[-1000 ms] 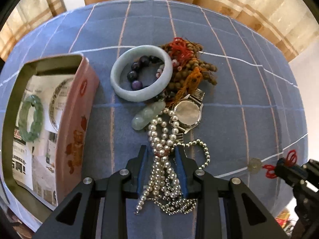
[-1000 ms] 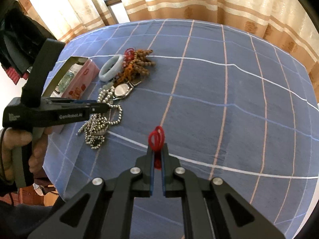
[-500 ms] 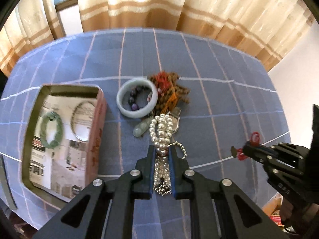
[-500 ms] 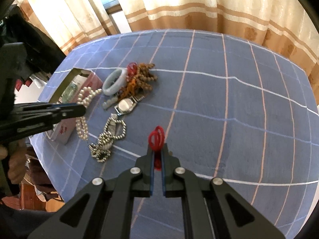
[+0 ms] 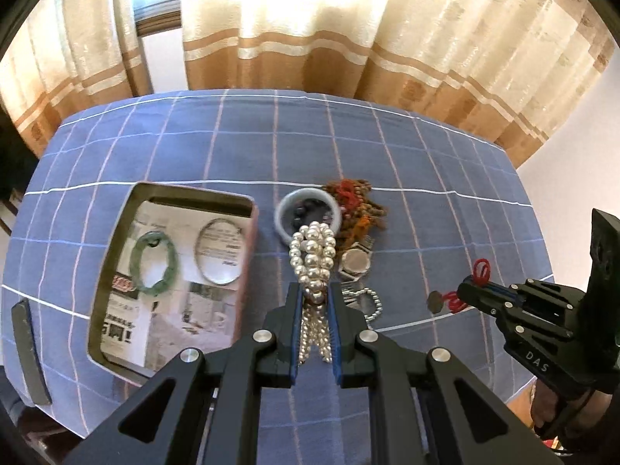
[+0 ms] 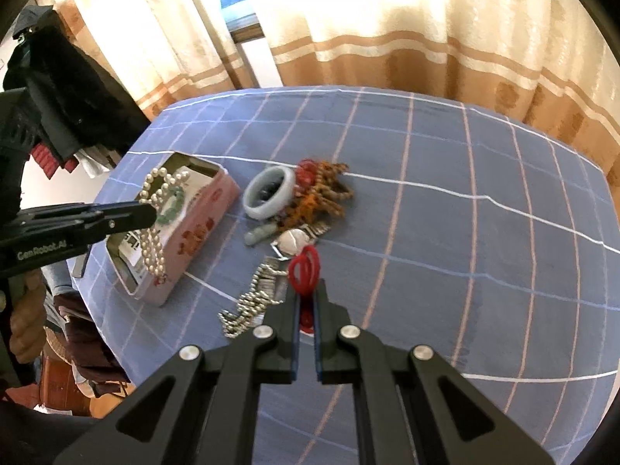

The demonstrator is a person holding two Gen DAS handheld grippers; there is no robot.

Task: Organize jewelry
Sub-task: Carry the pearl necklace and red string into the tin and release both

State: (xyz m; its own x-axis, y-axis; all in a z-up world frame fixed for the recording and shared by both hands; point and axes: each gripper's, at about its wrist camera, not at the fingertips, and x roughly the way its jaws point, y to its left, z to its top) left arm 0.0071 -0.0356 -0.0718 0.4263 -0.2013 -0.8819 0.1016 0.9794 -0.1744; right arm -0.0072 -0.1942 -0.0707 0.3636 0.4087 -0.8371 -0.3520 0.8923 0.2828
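Observation:
My left gripper (image 5: 314, 290) is shut on a white pearl necklace (image 5: 314, 248) and holds it in the air; in the right wrist view the left gripper (image 6: 149, 209) hangs the pearl necklace (image 6: 155, 228) over the pink tin box (image 6: 193, 232). The pink tin box (image 5: 248, 267) holds a green bangle (image 5: 153, 257) and a thin silver bangle (image 5: 221, 252). My right gripper (image 6: 306, 290) is shut on a red cord charm (image 6: 306, 267), lifted above the table. It also shows in the left wrist view (image 5: 465, 290) with the red cord charm (image 5: 480, 271).
On the blue checked tablecloth (image 6: 465, 232) lie a pale jade bangle (image 6: 267, 192), brown and red bead strands (image 6: 325, 193), a silver watch (image 6: 294, 238), a small jade pendant (image 6: 261, 234) and a silver bead chain (image 6: 252, 302). Curtains hang behind the table.
My left gripper has lifted the pearl necklace off the pile and carried it left toward the tin box. My right gripper has raised the red cord charm and swung left toward the pile.

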